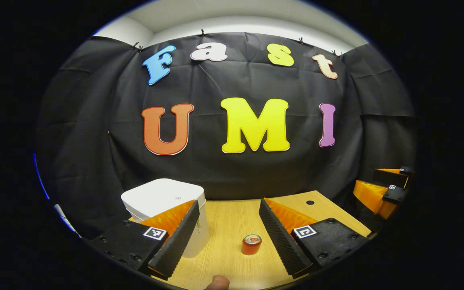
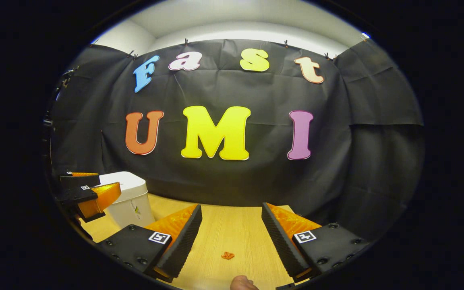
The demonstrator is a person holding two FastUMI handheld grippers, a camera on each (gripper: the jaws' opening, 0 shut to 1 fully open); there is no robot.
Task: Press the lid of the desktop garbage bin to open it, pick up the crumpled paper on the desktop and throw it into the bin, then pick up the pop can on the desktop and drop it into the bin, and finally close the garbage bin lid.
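Flanking pop can [image 1: 251, 244]: bin [image 1: 163, 201], open left tool [image 1: 229, 237].

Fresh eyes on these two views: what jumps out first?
Probably the white garbage bin, lid shut, at the table's back left, partly behind the left tool, which is open. Next, the small red pop can upright on the wooden table, framed between that tool's fingers. In the right gripper view, the open right tool frames a small orange crumpled paper.

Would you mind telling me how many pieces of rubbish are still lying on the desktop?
2: a pop can stands ahead of the left gripper's fingers; a small crumpled paper lies between the right gripper's fingers. Others may be hidden.
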